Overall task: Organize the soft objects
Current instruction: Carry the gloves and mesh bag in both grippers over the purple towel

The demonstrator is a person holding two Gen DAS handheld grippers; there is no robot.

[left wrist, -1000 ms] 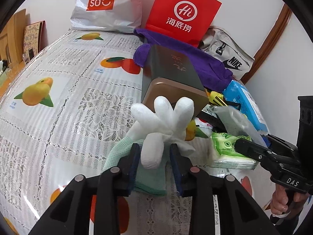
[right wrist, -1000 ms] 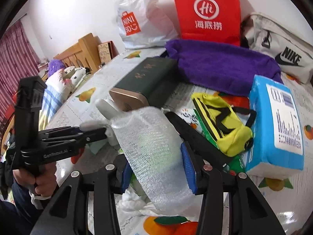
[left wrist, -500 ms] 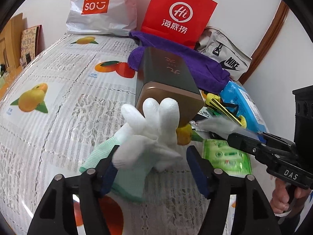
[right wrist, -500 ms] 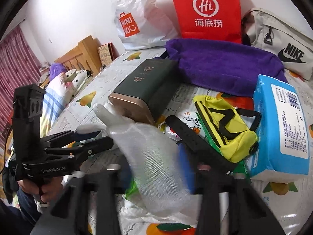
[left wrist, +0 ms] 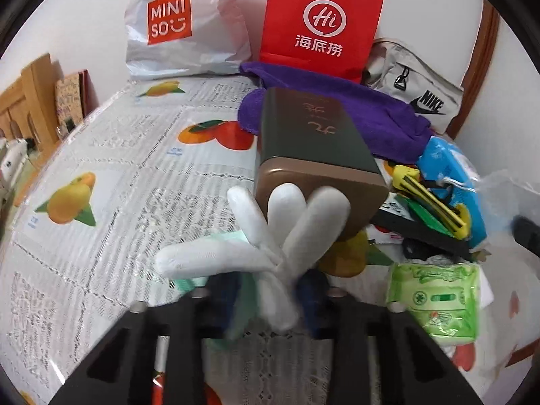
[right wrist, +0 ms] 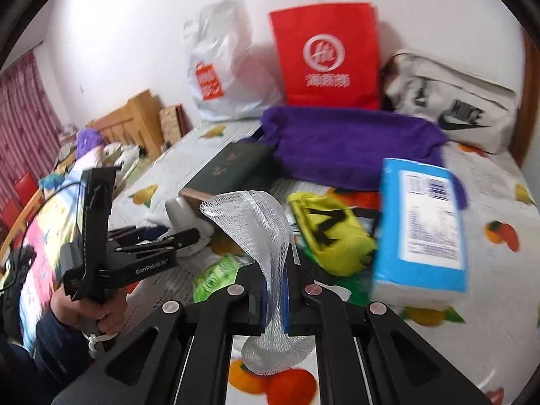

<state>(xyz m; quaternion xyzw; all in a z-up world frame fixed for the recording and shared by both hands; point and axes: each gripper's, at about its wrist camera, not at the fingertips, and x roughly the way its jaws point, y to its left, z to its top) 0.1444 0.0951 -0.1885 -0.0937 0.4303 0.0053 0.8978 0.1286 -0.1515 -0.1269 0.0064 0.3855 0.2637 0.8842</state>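
My left gripper [left wrist: 270, 298] is shut on a white glove [left wrist: 276, 239] whose fingers fan upward; a pale green cloth [left wrist: 243, 290] hangs with it between the pads. The left gripper also shows in the right wrist view [right wrist: 179, 236], still touching the glove [right wrist: 179, 212]. My right gripper [right wrist: 274, 290] is shut on a white foam net sleeve [right wrist: 260, 222], lifted above the table. The sleeve's edge shows at the far right of the left wrist view [left wrist: 503, 195].
A dark green tin box [left wrist: 310, 148] lies just behind the glove. A purple towel [right wrist: 347, 141], yellow pouch [right wrist: 330, 233], blue tissue pack [right wrist: 425, 222], green wipes pack [left wrist: 435, 300], red bag [left wrist: 320, 23], Miniso bag [left wrist: 179, 23] and Nike bag [right wrist: 452, 101] crowd the table's back and right.
My left gripper opened half a second ago and has closed again on the glove. My right gripper closed on the net sleeve and lifted it, pulling back to the right.
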